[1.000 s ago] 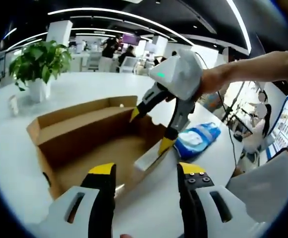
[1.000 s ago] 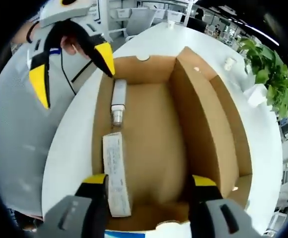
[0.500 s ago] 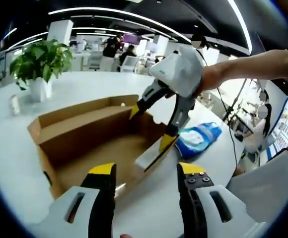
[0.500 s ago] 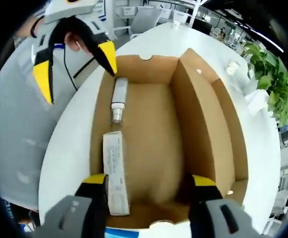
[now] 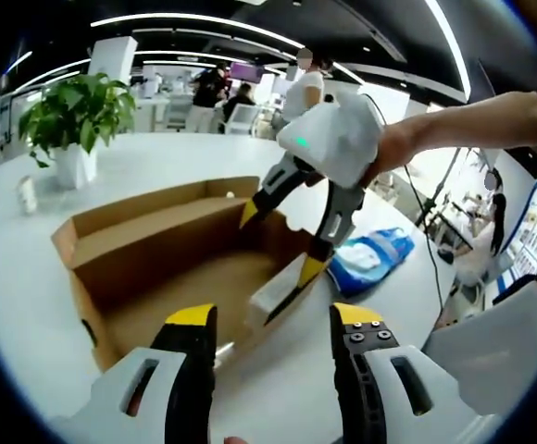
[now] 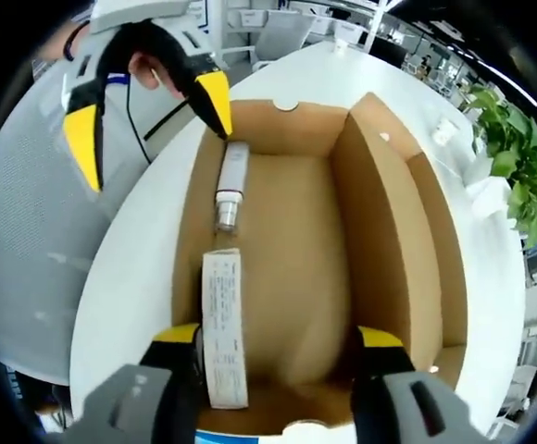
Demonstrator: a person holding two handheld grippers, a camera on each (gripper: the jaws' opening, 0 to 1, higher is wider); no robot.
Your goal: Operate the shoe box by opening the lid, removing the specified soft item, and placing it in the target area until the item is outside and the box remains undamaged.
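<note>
Your right gripper hangs wide over the open box to reach inside; left gripper waits wide.

A white, rounded surface carries the open cardboard shoe box at its centre. At three o'clock beside the box lies a blue-and-white soft pack, possibly wipes. At ten o'clock stands a potted plant.
</note>
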